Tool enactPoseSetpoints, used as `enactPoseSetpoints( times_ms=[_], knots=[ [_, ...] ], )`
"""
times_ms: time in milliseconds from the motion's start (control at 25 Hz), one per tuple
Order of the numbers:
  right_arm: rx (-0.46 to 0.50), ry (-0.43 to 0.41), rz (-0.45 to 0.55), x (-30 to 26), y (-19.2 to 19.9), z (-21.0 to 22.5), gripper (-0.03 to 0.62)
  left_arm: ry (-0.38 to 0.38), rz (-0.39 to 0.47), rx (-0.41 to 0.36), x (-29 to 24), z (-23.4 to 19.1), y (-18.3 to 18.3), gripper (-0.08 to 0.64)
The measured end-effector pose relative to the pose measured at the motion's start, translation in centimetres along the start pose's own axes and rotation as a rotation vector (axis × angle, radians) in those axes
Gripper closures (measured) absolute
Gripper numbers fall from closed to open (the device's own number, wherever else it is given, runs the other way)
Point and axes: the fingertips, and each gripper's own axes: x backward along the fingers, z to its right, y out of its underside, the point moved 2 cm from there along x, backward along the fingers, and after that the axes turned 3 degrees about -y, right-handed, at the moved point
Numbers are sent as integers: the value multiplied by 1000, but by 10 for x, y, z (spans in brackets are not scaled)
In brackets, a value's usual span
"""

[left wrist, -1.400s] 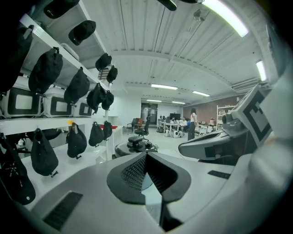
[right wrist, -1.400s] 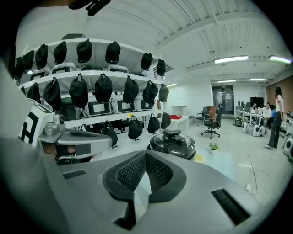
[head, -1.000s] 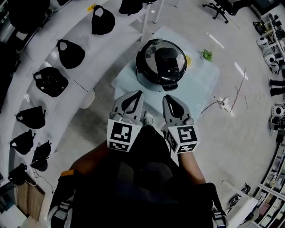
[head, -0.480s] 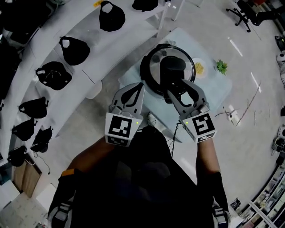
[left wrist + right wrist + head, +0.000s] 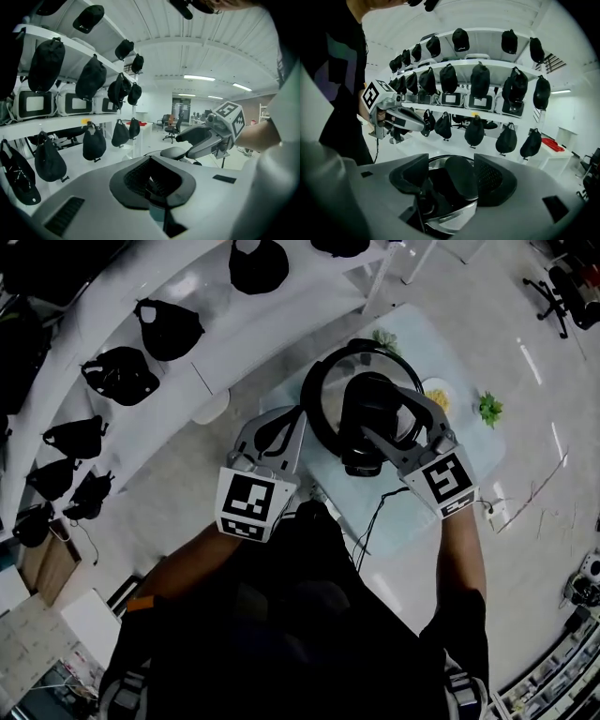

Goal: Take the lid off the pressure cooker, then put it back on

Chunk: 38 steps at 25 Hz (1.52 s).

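Room: pale glossy floor [image 5: 525, 549], curved white shelving [image 5: 234, 343] on the left hung with black caps [image 5: 120, 374], office chair [image 5: 562, 277] far top right

Surface: small pale table [image 5: 469, 442] right in front of the person. On it are the pressure cooker [image 5: 319, 423], a small dish [image 5: 436, 395] with something yellow in it, and a green sprig [image 5: 487, 409] beside the dish

Cooker: lid [image 5: 454, 218] is on and seated, so contents can't be seen. The black lid handle [image 5: 370, 395] runs across the top

Right gripper [image 5: 382, 412]: over the lid, jaws wide and just been opening. The lid handle is between them. One pad is close beside the handle and there's a clear gap on the other side, so it straddles the handle without clamping it

Left gripper [image 5: 292, 418]: jaws together, nothing in them. It's parked just beside the cooker's left rim and can't tell if it touches. Its own view looks over the lid top toward the right gripper
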Motion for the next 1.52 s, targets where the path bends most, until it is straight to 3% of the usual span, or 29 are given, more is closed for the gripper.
enactPoseSetpoints(
  times_ms=[280,640,1240,1520],
  knots=[
    [93,-171,-20,-20,10,23,276,-42,-23,13,-19,-1,0,554],
    [161,-356,-62,-43,26,19,275,-87,-70,21,-31,0,8,554],
    [161,-362,-89,-61,34,16,302,-118,-69,24,-19,-4,10,554],
    [166,-299,-80,-53,21,15,302,-107,-50,14,-14,-4,4,554]
  ],
)
